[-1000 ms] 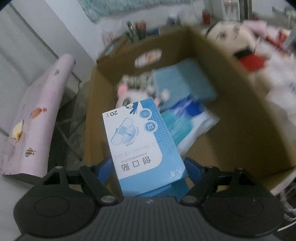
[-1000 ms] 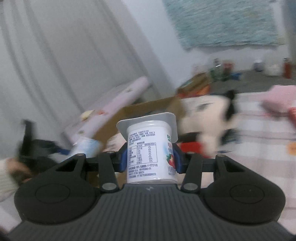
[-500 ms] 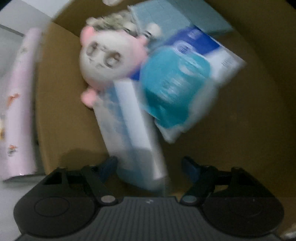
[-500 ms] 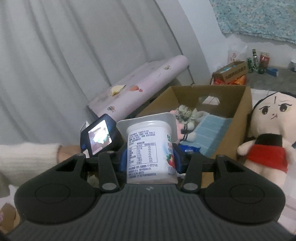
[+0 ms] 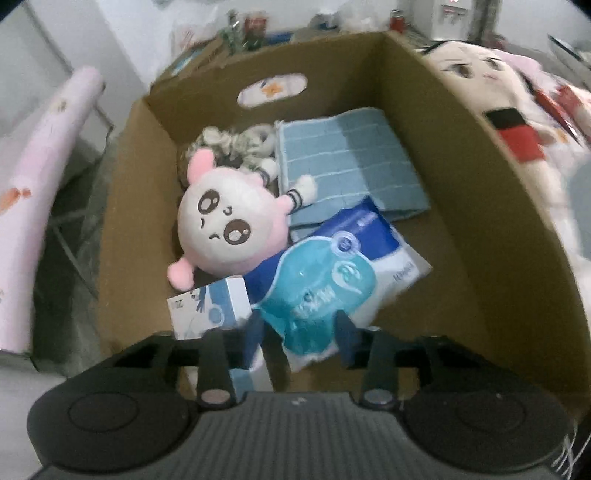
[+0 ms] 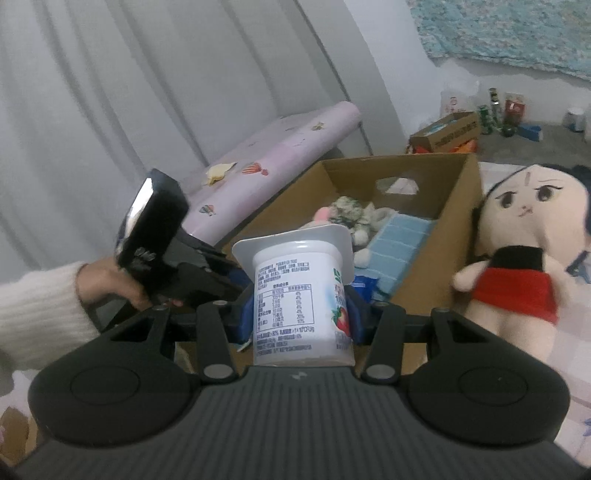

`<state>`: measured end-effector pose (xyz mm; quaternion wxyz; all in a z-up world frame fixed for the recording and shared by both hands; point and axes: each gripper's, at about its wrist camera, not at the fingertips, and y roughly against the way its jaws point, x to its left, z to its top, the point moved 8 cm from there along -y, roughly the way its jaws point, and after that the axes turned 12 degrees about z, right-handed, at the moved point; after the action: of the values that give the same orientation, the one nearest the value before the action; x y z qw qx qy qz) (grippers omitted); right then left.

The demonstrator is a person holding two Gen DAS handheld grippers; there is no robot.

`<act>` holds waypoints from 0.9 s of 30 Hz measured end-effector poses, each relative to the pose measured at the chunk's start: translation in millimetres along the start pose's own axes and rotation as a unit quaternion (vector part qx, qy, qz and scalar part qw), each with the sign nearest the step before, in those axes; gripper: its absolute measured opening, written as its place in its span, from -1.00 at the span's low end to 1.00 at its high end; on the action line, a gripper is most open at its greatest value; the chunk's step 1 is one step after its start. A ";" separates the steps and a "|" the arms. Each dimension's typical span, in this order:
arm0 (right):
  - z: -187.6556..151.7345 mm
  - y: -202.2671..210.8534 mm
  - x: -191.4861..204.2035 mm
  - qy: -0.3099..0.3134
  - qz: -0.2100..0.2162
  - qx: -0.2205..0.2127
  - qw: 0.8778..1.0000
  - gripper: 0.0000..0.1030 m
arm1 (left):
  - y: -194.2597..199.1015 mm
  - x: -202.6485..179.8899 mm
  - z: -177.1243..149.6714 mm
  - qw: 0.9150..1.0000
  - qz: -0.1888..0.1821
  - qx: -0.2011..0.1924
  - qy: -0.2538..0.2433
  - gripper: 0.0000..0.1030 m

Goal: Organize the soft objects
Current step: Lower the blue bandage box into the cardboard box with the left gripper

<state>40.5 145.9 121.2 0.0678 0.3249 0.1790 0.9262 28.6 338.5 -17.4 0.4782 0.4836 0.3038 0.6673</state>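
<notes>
Overhead, left tool (image 5: 299, 332) tilts steeply into cardboard box (image 5: 461, 155), jaws closing empty.

Pale grey curtains (image 6: 110, 92) hang at left, w/ a white wall (image 6: 388, 55) and teal hanging (image 6: 517, 33) behind. Pink board (image 6: 284, 147) leans nearby; bottles (image 6: 495, 114) & a small carton (image 6: 447, 131) clutter the grey floor (image 6: 517, 146).

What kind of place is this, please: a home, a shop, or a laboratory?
Most likely a room in a home. A long curtain covers the wall, a big plush doll sits on checked bedding, and a cardboard box holds small household items.
</notes>
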 end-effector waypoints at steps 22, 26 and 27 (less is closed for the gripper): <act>14.7 -4.1 0.7 0.000 0.001 0.007 1.000 -0.09 | -36.9 -64.5 34.4 0.982 -0.130 -0.069 -0.118 0.49; 11.8 -15.2 4.3 0.014 -0.005 0.021 1.000 -0.09 | -16.5 -29.6 23.3 0.988 -0.122 -0.059 -0.070 0.44; 10.8 -17.7 4.3 0.014 -0.006 0.025 1.000 -0.09 | -11.4 -18.6 17.9 0.990 -0.120 -0.053 -0.056 0.36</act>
<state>44.1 166.5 124.9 0.0629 0.3121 0.2051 0.9255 50.6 324.1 -27.7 0.5962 0.4537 0.2967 0.5922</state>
